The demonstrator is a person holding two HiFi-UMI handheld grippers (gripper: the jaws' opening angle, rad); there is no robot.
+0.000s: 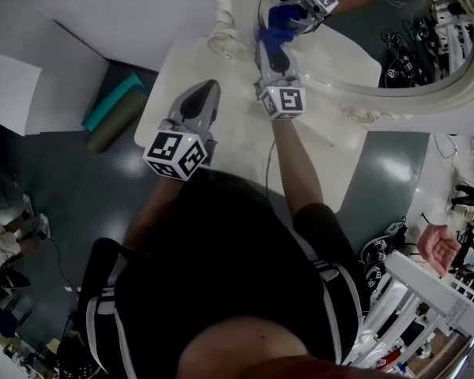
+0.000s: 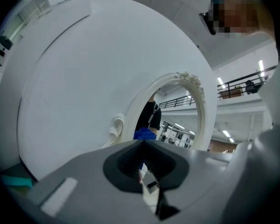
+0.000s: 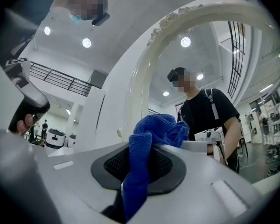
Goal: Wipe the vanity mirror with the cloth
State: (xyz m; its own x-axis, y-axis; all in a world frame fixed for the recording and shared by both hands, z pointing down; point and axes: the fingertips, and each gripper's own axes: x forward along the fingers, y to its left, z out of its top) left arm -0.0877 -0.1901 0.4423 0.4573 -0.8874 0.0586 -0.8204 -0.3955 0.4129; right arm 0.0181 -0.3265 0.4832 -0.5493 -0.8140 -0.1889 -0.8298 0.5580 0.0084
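Right now my right tongs clamp the blue cloth, with its bunched end against the glass of the mirror, just inside the frame's lower left curve. My left tongs are closed on nothing, over the white table, well short of the mirror.

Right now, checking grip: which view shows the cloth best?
Right gripper view: cloth clamped in its jaws, close up. Head view shows it small at the mirror; left gripper view, a blue scrap.
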